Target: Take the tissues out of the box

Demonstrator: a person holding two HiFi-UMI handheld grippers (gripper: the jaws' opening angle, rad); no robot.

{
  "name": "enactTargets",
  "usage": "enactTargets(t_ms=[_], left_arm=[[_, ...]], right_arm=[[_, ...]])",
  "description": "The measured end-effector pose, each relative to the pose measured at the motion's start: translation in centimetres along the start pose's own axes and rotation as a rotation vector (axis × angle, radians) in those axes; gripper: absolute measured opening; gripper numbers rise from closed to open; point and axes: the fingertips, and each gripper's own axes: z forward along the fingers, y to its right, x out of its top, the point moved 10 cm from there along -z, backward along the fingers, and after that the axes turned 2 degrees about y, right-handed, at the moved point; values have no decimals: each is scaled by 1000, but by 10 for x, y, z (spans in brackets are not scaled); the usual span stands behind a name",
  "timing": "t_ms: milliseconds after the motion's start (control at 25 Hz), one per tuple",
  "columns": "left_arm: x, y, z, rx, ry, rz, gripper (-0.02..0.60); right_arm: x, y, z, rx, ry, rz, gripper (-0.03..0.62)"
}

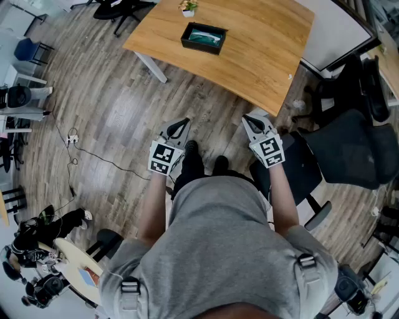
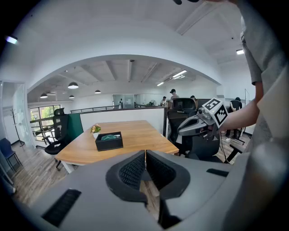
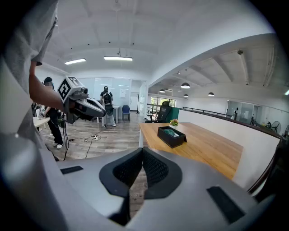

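Observation:
A black tissue box (image 1: pixel 203 38) with a green-white pack inside sits on the wooden table (image 1: pixel 262 50), far ahead of both grippers. The same box (image 2: pixel 109 140) shows in the left gripper view and, as box (image 3: pixel 171 136), in the right gripper view. My left gripper (image 1: pixel 181 126) and right gripper (image 1: pixel 250 120) are held in front of the person's body, above the floor and short of the table. Both are shut with nothing between the jaws. In the gripper views the left gripper (image 2: pixel 145 153) and the right gripper (image 3: pixel 142 151) show their pads pressed together.
A small potted plant (image 1: pixel 187 7) stands behind the box. Black office chairs (image 1: pixel 340 149) stand at the right by the table. A cable and power strip (image 1: pixel 73 139) lie on the wooden floor at left. Other people stand far off in the room.

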Motion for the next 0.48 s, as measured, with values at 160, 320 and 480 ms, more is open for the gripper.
enactTargets(t_ms=[160,320,480], left_arm=[[1,7,-8,2,-1,1,25],[1,10,-13,8,8,0,25],[3,14,-14,9,12,5,25]], right_arm=[[2,-7,-7,3,7,-3,3],[-1,-9,-10,1,16,-12,5],[-7,-10,-12,0,11,-15,5]])
